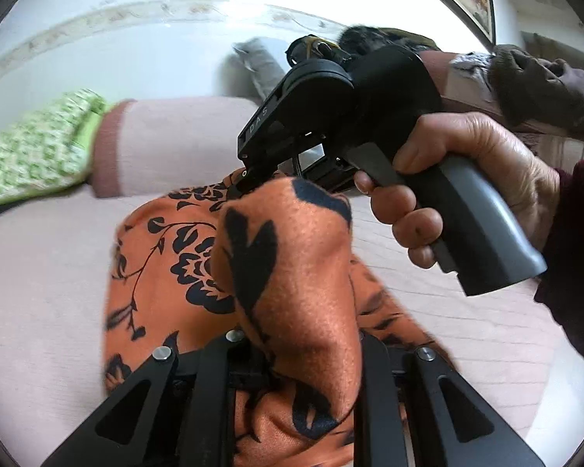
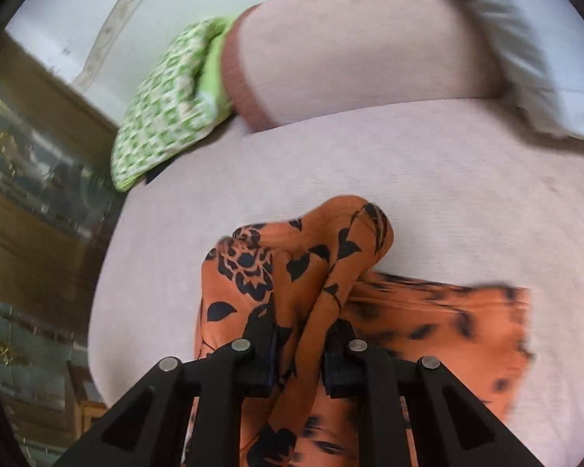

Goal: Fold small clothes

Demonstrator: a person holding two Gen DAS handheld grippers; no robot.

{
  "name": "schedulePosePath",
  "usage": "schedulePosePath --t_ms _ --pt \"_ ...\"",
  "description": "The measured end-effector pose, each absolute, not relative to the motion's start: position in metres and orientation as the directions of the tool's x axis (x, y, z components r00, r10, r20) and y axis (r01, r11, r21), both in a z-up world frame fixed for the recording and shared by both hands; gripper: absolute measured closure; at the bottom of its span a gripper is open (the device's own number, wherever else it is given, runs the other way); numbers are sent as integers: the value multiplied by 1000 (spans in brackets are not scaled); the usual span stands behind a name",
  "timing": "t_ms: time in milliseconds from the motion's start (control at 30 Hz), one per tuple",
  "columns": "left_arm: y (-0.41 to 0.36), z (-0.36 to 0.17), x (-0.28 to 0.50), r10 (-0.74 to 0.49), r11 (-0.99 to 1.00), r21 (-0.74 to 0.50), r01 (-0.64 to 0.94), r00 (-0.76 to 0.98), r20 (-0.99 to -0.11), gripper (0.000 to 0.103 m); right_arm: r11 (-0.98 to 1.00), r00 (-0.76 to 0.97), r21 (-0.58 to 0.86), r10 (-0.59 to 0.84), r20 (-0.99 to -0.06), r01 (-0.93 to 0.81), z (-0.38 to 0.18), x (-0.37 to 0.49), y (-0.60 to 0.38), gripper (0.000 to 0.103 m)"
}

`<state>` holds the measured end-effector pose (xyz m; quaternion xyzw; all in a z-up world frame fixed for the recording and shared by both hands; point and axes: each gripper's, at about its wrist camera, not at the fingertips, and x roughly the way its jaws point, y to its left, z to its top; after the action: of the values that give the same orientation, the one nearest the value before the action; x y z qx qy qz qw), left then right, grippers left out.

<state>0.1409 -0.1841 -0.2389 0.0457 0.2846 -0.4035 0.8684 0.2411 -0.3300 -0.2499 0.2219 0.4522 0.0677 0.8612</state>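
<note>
A: One orange cloth (image 2: 292,272), soft and printed with black leaves and flowers, is seen bunched on a pale pink woven bed cover (image 2: 447,194). Part is lifted, part lies flat.

B: The right gripper (image 2: 298,354) is noted with its fingers closed on a raised fold. The left gripper (image 1: 296,354) is likewise pinched on a bulging fold; its fingertips are buried in fabric.

A: One green-and-white patterned pillow (image 2: 163,116) is recorded against a pink bolster (image 2: 370,46).

B: The right hand (image 1: 467,183) is seen on a grey handle. The far edges are blurred; the cloth's full outline cannot be made out.
</note>
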Motion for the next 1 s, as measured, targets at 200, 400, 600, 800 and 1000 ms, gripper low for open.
schedulePosePath --t_ms 200,400,600,800,1000 --pt "-232 -260 122 -677 624 -118 772 459 -575 85 873 575 448 270 -772 192 -286 219 -386 86" --pt "-252 -270 124 -682 589 -118 800 413 -604 85 849 600 473 256 -758 236 -307 208 -417 86" --pt "-255 -267 133 -710 525 -178 832 313 -631 65 860 588 423 191 -786 286 -326 201 -433 83" --pt "-253 -259 112 -681 365 -125 923 173 -712 19 849 555 371 115 -824 375 -328 185 -458 38" --pt "-208 -229 101 -742 323 -54 945 217 -635 19 851 653 413 114 -749 325 -284 143 -456 38"
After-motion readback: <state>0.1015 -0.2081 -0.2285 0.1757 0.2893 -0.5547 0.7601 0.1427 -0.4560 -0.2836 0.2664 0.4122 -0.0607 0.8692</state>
